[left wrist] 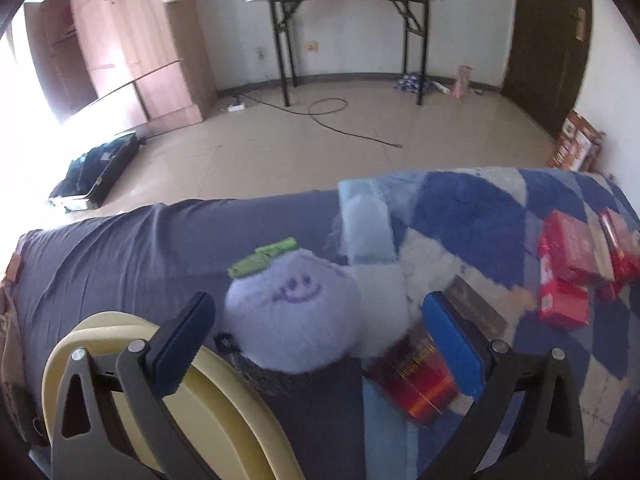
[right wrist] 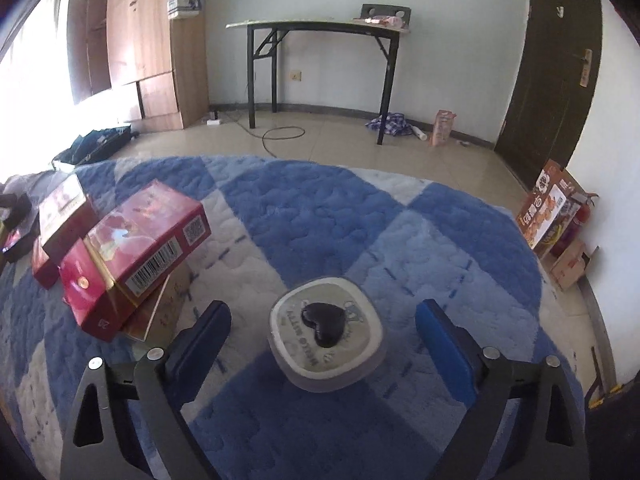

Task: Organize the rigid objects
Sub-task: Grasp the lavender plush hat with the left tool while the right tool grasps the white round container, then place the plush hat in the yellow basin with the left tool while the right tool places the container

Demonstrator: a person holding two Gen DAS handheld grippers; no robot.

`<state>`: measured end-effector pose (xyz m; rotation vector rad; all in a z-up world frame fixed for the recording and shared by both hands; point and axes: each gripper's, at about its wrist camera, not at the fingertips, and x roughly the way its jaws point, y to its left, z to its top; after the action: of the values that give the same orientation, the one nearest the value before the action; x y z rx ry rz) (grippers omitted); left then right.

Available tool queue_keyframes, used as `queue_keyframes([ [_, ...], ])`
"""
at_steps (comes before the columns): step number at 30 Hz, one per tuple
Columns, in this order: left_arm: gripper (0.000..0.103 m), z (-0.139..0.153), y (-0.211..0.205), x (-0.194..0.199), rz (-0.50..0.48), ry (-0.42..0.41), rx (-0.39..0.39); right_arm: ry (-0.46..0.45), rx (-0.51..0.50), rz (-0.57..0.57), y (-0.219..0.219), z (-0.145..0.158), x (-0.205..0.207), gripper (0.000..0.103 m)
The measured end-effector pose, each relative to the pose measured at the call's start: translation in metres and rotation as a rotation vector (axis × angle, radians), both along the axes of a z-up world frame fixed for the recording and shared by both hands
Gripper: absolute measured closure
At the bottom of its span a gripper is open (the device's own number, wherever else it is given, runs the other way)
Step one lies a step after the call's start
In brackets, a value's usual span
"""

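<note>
Left tongs [left wrist: 316, 332]: spread wide, holding nothing. Between the two fingers, but touching neither, a lavender plush toy [left wrist: 292, 316] with a stitched smile and a green leaf on top rests on a dark cushion [left wrist: 316, 400]. A cream-coloured round item [left wrist: 208, 408] lies below the left finger, just beside the plush toy; what it is cannot be told. A dark red box with gold lettering [left wrist: 416, 380] lies on the other side of the plush toy, partly behind the right finger, with a brown box [left wrist: 476, 312] just beyond it. Further from the plush toy on that side, a cluster of red boxes [left wrist: 568, 272] lies on the blue-and-white blanket [left wrist: 460, 208]. The grey sheet [left wrist: 132, 248] covers the bed on the opposite side of the plush toy.

Right tongs [right wrist: 323, 322]: spread wide, holding nothing. A rounded-square container [right wrist: 326, 340] with a pale lid and a black heart-shaped knob [right wrist: 324, 324] sits on the blanket [right wrist: 320, 216] between the fingers, apart from both.

Left of the container, a red box with a barcode [right wrist: 136, 252] lies tilted on top of other boxes, among them a flat brown box [right wrist: 160, 312] under it and a red box [right wrist: 64, 216] beyond it. Well beyond the container, a folding table [right wrist: 320, 26] stands against the far wall.
</note>
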<state>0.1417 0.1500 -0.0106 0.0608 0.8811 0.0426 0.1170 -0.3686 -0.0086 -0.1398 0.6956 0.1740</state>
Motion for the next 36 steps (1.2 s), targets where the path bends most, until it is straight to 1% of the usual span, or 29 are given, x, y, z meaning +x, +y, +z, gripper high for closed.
queue_keyframes([
  [2,0.000,0.000,0.004,0.004,0.003,0.006,-0.012,0.005,-0.010,0.002,0.002,-0.001,0.004,0.009],
  [4,0.000,-0.001,0.007,0.006,0.007,0.001,0.003,0.001,-0.005,0.003,0.002,0.001,0.007,0.009],
  [6,0.000,-0.006,0.010,0.010,0.006,0.019,0.014,-0.006,0.006,0.004,0.001,-0.001,0.008,0.018],
  [7,0.000,-0.009,0.010,0.011,0.001,0.028,0.011,-0.007,0.010,0.006,0.000,-0.003,0.007,0.020],
  [8,0.001,-0.012,0.011,0.012,-0.010,0.029,0.005,-0.004,0.017,0.014,0.000,-0.003,0.009,0.024],
  [9,0.005,-0.013,0.011,0.012,-0.019,0.022,-0.002,-0.006,0.027,0.018,-0.001,-0.007,0.008,0.032],
  [10,0.021,-0.014,0.012,0.012,-0.022,0.022,-0.008,-0.009,0.035,0.015,-0.003,-0.008,0.008,0.036],
  [11,0.037,-0.014,0.012,0.012,-0.026,0.029,-0.011,-0.010,0.037,0.013,-0.003,-0.010,0.007,0.043],
  [12,0.039,-0.012,0.013,0.011,-0.023,0.022,-0.003,-0.016,0.039,0.017,-0.004,-0.011,0.004,0.052],
  [14,0.042,-0.007,0.014,0.009,-0.032,0.005,-0.023,-0.024,0.033,0.015,-0.003,-0.011,0.003,0.053],
  [16,0.042,0.003,0.018,0.005,-0.032,-0.011,-0.063,-0.027,0.030,0.017,-0.002,-0.012,0.002,0.053],
  [18,0.043,0.017,0.019,-0.004,-0.035,-0.056,-0.083,-0.038,0.042,0.029,-0.004,-0.009,-0.003,0.053],
  [21,0.043,0.035,0.018,-0.019,-0.068,-0.098,-0.087,-0.083,0.064,0.048,-0.007,-0.004,-0.016,0.053],
  [22,0.043,0.038,0.015,-0.022,-0.084,-0.076,-0.073,-0.093,0.067,0.056,-0.008,-0.002,-0.020,0.053],
  [24,0.043,0.031,0.009,-0.021,-0.101,-0.008,-0.061,-0.096,0.061,0.068,-0.005,-0.002,-0.025,0.053],
  [25,0.043,0.024,0.005,-0.018,-0.114,0.012,-0.059,-0.094,0.055,0.076,-0.003,-0.004,-0.027,0.053],
  [26,0.043,0.018,0.000,-0.015,-0.119,0.018,-0.036,-0.095,0.041,0.080,-0.001,-0.006,-0.027,0.053],
  [27,0.043,0.015,-0.003,-0.014,-0.120,0.001,-0.013,-0.092,0.027,0.082,0.002,-0.009,-0.027,0.053],
  [28,0.043,0.014,-0.005,-0.014,-0.124,-0.017,-0.009,-0.085,0.017,0.086,0.004,-0.010,-0.026,0.053],
  [30,0.042,0.014,-0.003,-0.011,-0.121,-0.044,-0.046,-0.075,0.008,0.094,0.007,-0.012,-0.026,0.053],
  [32,0.041,0.012,0.002,-0.007,-0.101,-0.036,-0.077,-0.078,0.013,0.099,0.006,-0.012,-0.027,0.053],
  [34,0.041,0.008,0.004,-0.005,-0.087,-0.025,-0.057,-0.081,0.017,0.098,0.005,-0.010,-0.027,0.053],
  [36,0.041,0.009,0.008,-0.006,-0.066,-0.049,-0.039,-0.078,0.018,0.097,0.005,-0.010,-0.026,0.053],
])
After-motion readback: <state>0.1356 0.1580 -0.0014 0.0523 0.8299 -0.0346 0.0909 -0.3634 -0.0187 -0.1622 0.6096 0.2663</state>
